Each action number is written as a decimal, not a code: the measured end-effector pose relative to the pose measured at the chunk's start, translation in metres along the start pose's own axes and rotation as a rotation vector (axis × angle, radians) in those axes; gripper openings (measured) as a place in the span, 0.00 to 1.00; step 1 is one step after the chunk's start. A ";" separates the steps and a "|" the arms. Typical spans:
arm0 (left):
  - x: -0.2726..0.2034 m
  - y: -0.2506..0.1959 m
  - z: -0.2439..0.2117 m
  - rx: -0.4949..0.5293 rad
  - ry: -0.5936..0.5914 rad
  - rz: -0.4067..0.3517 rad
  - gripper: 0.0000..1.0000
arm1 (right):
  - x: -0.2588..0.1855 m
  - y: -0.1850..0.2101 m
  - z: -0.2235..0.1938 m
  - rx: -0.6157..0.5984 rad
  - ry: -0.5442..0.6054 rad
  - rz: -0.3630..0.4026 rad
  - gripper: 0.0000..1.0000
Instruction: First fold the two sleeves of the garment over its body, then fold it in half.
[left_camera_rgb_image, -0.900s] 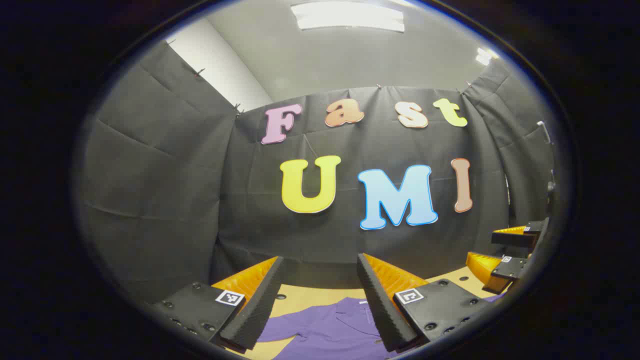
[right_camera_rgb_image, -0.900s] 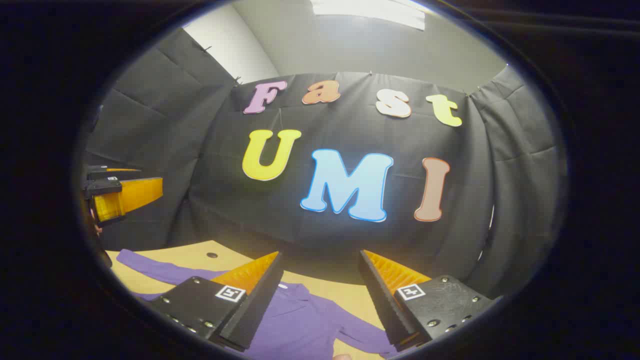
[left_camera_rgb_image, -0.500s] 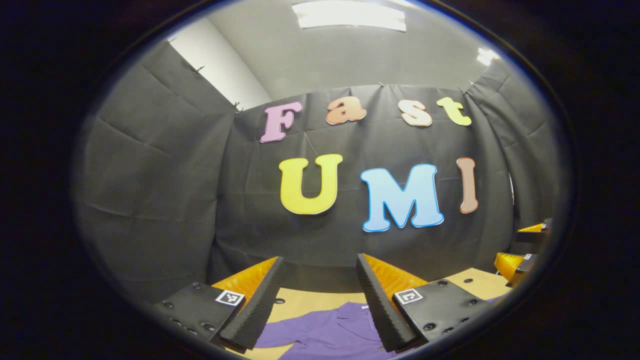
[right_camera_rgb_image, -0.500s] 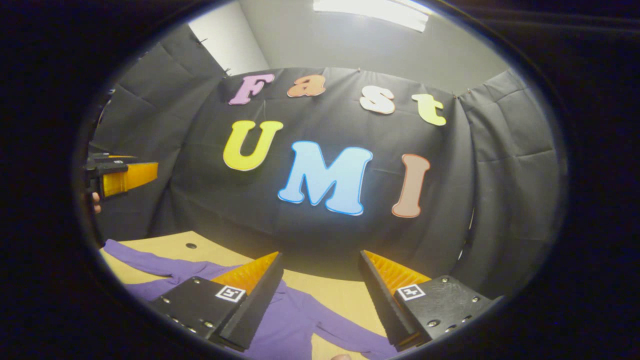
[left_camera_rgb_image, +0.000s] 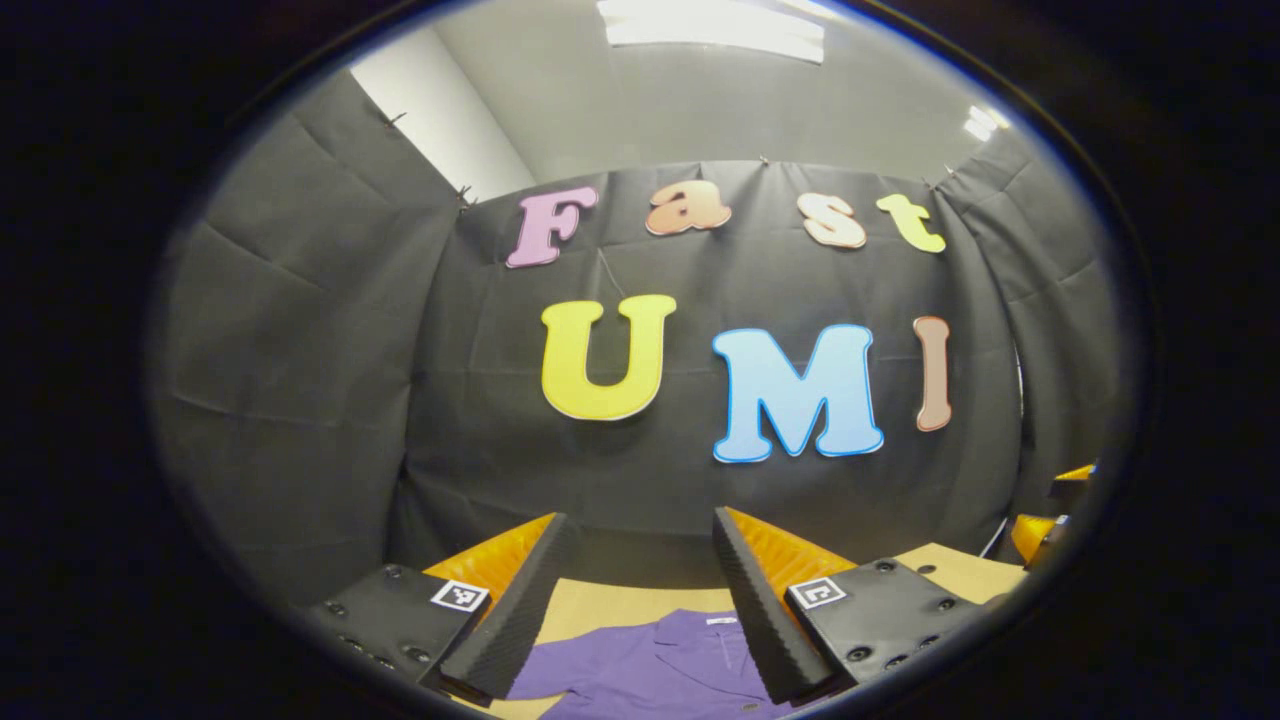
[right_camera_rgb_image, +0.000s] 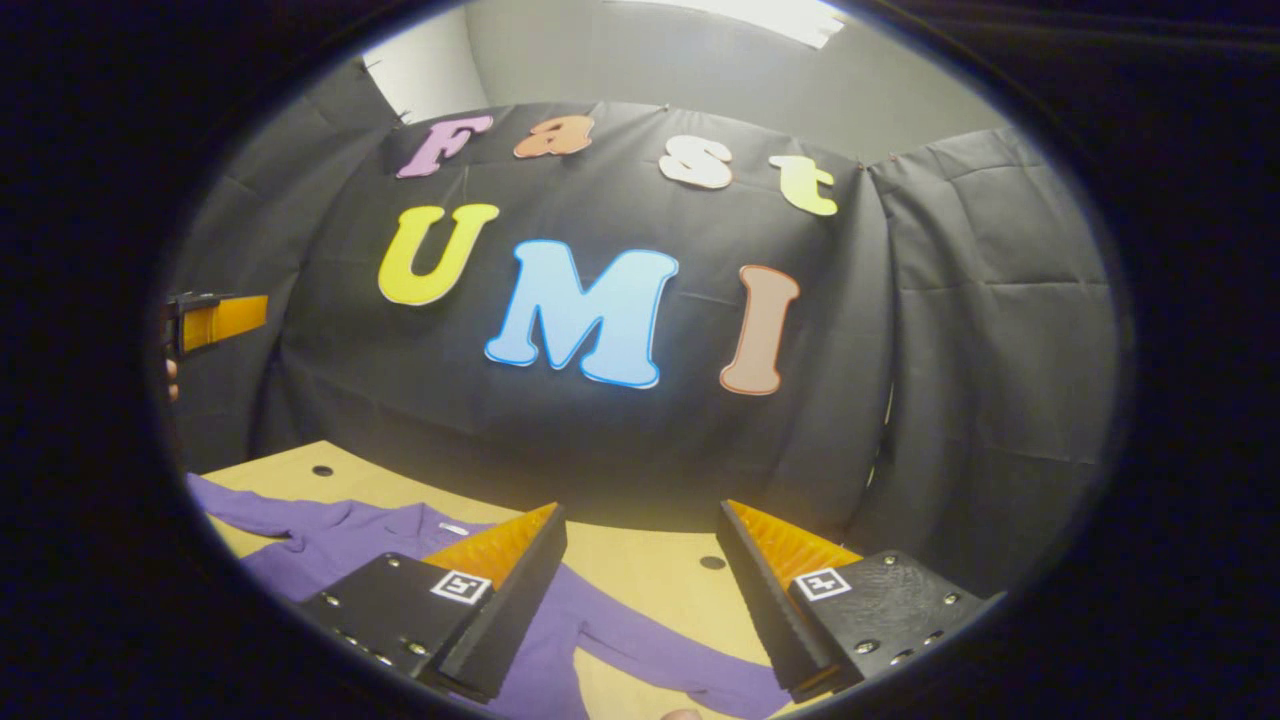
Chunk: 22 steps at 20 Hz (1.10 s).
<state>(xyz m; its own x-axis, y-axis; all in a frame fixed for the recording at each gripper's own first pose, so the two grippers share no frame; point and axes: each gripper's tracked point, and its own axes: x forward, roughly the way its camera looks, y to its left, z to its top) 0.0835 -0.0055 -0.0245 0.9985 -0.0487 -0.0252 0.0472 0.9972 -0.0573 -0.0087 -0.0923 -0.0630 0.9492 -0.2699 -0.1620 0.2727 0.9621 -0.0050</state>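
1. Garment (left_camera_rgb_image: 650, 670), purple, lying flat on the tan table (left_camera_rgb_image: 610, 603), seen in the left gripper view; left gripper (left_camera_rgb_image: 640, 600) held above it with jaws spread, empty; black cloth wall (left_camera_rgb_image: 300, 380) behind.
2. Right gripper view: right gripper (right_camera_rgb_image: 640, 590) parted, empty, above one sleeve (right_camera_rgb_image: 660, 650) stretched out on the table (right_camera_rgb_image: 640, 570); grey ceiling (right_camera_rgb_image: 700, 60).

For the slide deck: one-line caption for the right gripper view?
Right gripper, open, above a purple garment lying sleeves-out on the wooden table.

**Purple shirt flat, sleeves unfolded**

The purple collared cloth shirt (right_camera_rgb_image: 340, 535) lay spread flat below both grippers' parted jaws. One long sleeve (right_camera_rgb_image: 660, 655) stretched out under the right gripper's gap, not folded over the body.
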 end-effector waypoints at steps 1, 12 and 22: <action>0.001 0.000 -0.003 -0.004 0.007 -0.003 0.92 | 0.000 -0.004 -0.005 0.006 0.014 -0.013 0.94; 0.006 0.013 -0.025 -0.013 0.064 0.007 0.94 | -0.008 -0.072 -0.101 0.121 0.251 -0.218 0.94; -0.007 0.038 -0.048 0.031 0.120 0.062 0.92 | -0.040 -0.132 -0.233 0.270 0.571 -0.433 0.95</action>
<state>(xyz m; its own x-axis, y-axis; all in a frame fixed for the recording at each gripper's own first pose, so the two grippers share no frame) 0.0771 0.0298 -0.0749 0.9891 0.0081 -0.1472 -0.0113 0.9997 -0.0207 -0.1193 -0.1994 -0.2853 0.5404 -0.4881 -0.6854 0.7006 0.7122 0.0452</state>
